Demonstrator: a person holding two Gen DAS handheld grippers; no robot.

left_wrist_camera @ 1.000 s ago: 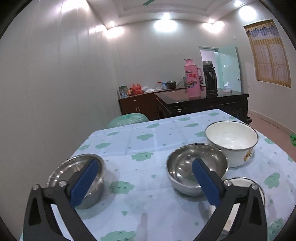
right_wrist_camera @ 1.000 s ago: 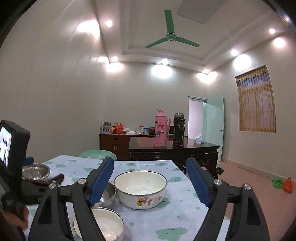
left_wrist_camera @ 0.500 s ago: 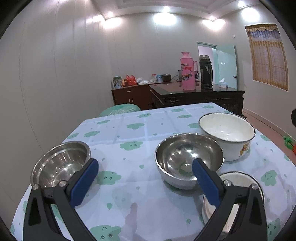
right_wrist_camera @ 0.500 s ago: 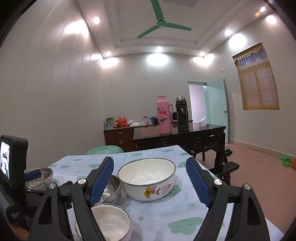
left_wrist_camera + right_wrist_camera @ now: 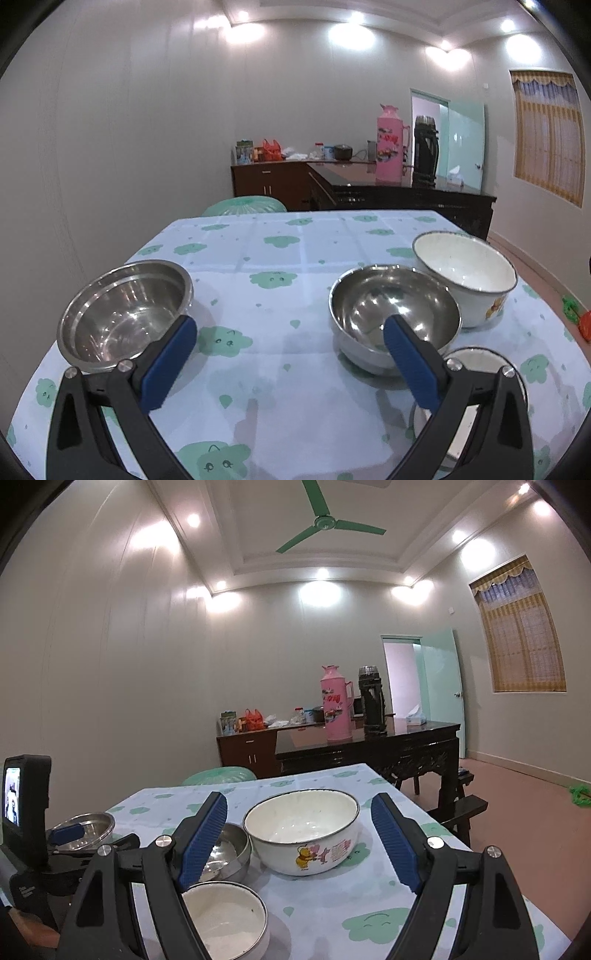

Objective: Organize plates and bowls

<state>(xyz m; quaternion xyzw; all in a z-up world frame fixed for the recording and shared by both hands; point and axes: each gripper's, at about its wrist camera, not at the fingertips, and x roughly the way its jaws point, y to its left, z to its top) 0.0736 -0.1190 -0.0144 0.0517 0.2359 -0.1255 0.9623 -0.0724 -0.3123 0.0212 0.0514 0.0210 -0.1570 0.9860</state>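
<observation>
Fan (image 5: 325, 522) shows only from right gripper (image 5: 299, 843); both it and left gripper (image 5: 290, 365) gape empty.

Four bowls stand upright and empty on the table (image 5: 295, 236). In the left wrist view, a wide steel bowl (image 5: 125, 314) sits at 9 o'clock near the edge, well apart from the rest. A rounder steel bowl (image 5: 384, 314) sits at 3 o'clock, just beside a large white enamel bowl (image 5: 465, 273) with a cartoon print at 2 o'clock. A small white enamel bowl (image 5: 229, 919) lies nearest, at 5 o'clock.
</observation>
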